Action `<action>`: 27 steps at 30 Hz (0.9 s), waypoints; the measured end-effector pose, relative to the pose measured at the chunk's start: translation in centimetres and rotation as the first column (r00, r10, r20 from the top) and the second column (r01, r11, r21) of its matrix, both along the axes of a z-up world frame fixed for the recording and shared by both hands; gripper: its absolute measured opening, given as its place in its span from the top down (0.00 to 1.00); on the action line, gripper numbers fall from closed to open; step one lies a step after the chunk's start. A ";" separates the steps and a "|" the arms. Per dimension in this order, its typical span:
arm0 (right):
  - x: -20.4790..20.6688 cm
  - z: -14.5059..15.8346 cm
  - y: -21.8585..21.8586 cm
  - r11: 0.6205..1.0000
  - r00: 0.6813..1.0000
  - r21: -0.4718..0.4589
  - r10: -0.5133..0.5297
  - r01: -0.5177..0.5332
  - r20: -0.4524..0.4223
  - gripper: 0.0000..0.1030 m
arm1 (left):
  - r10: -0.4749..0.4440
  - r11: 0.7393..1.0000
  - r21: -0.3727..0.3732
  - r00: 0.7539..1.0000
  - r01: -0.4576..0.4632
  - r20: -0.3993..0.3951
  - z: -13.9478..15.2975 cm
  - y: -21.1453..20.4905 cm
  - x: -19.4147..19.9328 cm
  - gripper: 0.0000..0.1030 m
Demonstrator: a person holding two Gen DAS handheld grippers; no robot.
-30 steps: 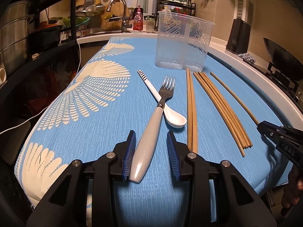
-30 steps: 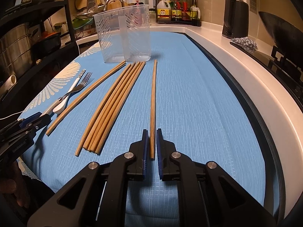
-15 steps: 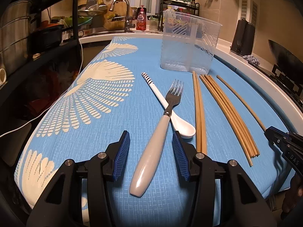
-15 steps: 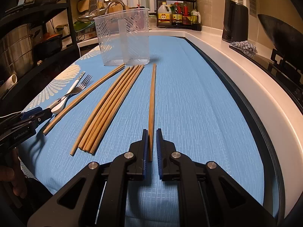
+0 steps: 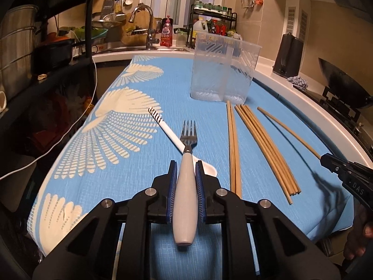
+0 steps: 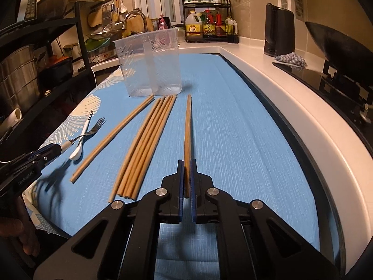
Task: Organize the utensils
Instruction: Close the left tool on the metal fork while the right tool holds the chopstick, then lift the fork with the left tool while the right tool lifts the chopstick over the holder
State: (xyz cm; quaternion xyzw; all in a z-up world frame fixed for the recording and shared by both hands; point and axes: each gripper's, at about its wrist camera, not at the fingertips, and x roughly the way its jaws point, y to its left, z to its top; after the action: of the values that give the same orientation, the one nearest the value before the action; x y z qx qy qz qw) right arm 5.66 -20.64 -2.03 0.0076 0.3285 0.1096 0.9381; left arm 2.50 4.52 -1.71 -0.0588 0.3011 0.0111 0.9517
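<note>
"DAS" showed on the right claw (image 5: 326,161), "GenRobot.AI" on the left claw (image 6: 54,150). The left claw was closing, its blue pads (image 5: 172,191) pressed on the white handle of the fork (image 5: 185,186), which crossed a spoon (image 5: 167,130). The right claw was clamped on one chopstick (image 6: 187,128), beside more chopsticks (image 6: 149,140) on the blue surface (image 6: 233,128), near a clear bin (image 6: 151,63).

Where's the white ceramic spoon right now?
In the left wrist view, the white ceramic spoon lies on the blue tablecloth, crossing under the white-handled fork, left of the wooden chopsticks.
</note>
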 end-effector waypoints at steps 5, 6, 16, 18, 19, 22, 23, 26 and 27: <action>-0.4 1.6 0.2 1.000 1.000 -0.008 0.011 -0.010 0.027 0.95 | -0.003 1.000 0.006 1.000 0.003 0.031 1.1 0.2 -0.2 0.85; -0.4 1.9 0.2 1.000 0.999 -0.012 0.013 -0.012 0.036 0.95 | -0.002 1.000 0.011 0.999 0.002 0.041 1.4 0.3 -0.3 0.88; -0.9 2.6 -0.5 0.999 0.997 -0.035 0.011 -0.009 0.074 0.95 | 0.013 1.000 -0.010 1.000 -0.013 -0.007 0.4 1.3 -0.2 0.90; -0.8 1.7 -0.6 0.999 0.998 -0.035 0.009 -0.007 0.057 0.95 | 0.020 1.000 -0.018 0.999 -0.020 -0.028 -0.4 1.6 -1.0 0.55; -0.8 1.2 -0.8 1.000 0.999 -0.027 0.005 -0.004 0.049 0.95 | 0.022 1.000 -0.008 1.000 -0.022 -0.012 -0.6 1.6 -1.7 0.49; -0.6 0.0 -0.7 1.000 1.000 -0.016 0.004 -0.004 0.025 0.95 | -0.005 0.999 0.035 1.000 0.006 -0.020 -1.3 1.0 -2.6 0.49; -0.5 -0.4 -0.6 1.000 1.000 -0.014 0.009 -0.008 0.019 0.95 | -0.006 0.999 0.052 1.000 0.008 -0.031 -1.6 0.8 -2.6 0.50; -0.5 -0.9 -0.1 1.000 1.000 -0.012 0.024 -0.023 0.014 0.95 | 0.003 0.998 0.064 0.998 0.001 -0.063 -2.6 1.0 -2.5 0.62; -0.5 -0.9 0.0 1.000 0.999 -0.012 0.029 -0.029 0.015 0.95 | 0.008 0.998 0.068 0.998 -0.004 -0.058 -2.7 1.0 -2.6 0.65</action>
State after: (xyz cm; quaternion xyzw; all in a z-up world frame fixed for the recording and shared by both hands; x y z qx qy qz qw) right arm 5.15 -20.62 -2.96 -0.0034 0.3222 0.1215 0.9388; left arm -0.13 5.49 -4.38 -0.0269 0.3281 0.0261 0.9439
